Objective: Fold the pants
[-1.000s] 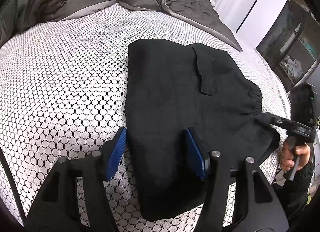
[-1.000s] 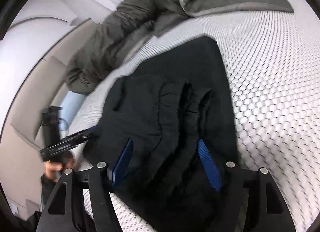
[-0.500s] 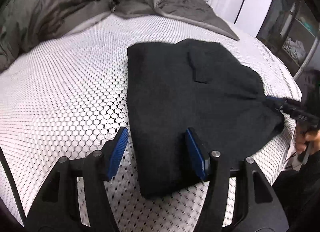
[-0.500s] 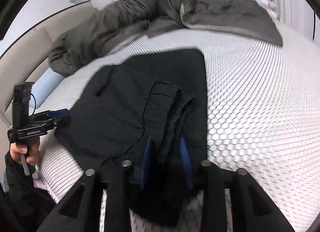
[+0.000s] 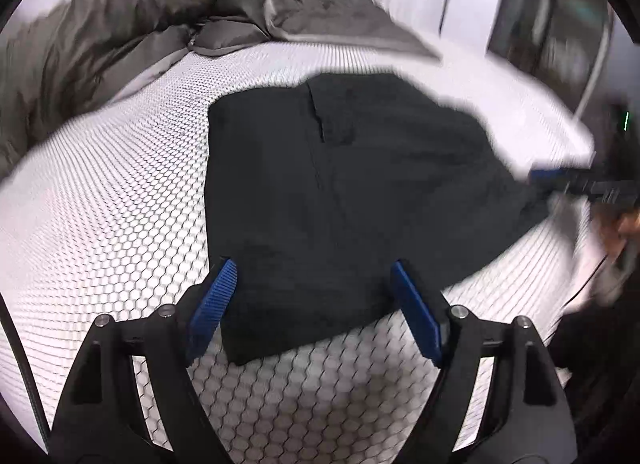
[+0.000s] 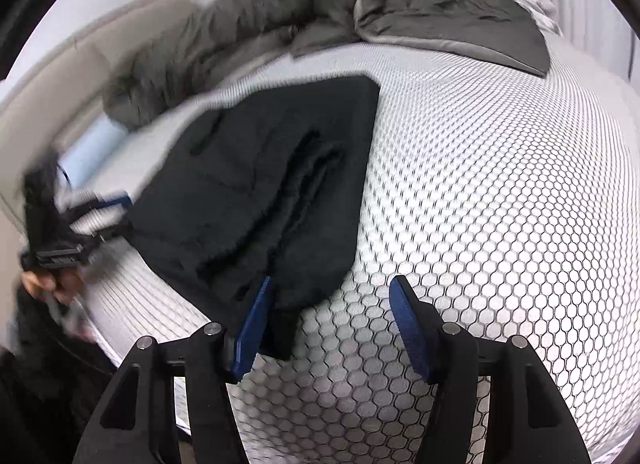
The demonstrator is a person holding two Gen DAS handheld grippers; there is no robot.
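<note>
The black pants (image 5: 344, 192) lie folded into a compact bundle on the white hexagon-patterned bed (image 5: 100, 204). My left gripper (image 5: 312, 296) is open, its blue pads either side of the bundle's near end, just above it. In the right wrist view the pants (image 6: 260, 184) show stacked folds. My right gripper (image 6: 332, 312) is open and empty, at the bundle's near corner, its left pad against the cloth edge. Each gripper shows in the other's view, the right one (image 5: 568, 180) and the left one (image 6: 96, 212), both at the bundle's side.
A rumpled grey duvet (image 5: 120, 32) lies piled along the far side of the bed, also in the right wrist view (image 6: 360, 12). A beige headboard (image 6: 52, 76) and a pale blue pillow (image 6: 92, 148) are at the left. Dark shelving (image 5: 560, 24) stands beyond the bed's right edge.
My right gripper was shut on the pants' folded edge half a second ago; it has opened and let go. My left gripper has widened and pulled back a little. The pants stay folded.
</note>
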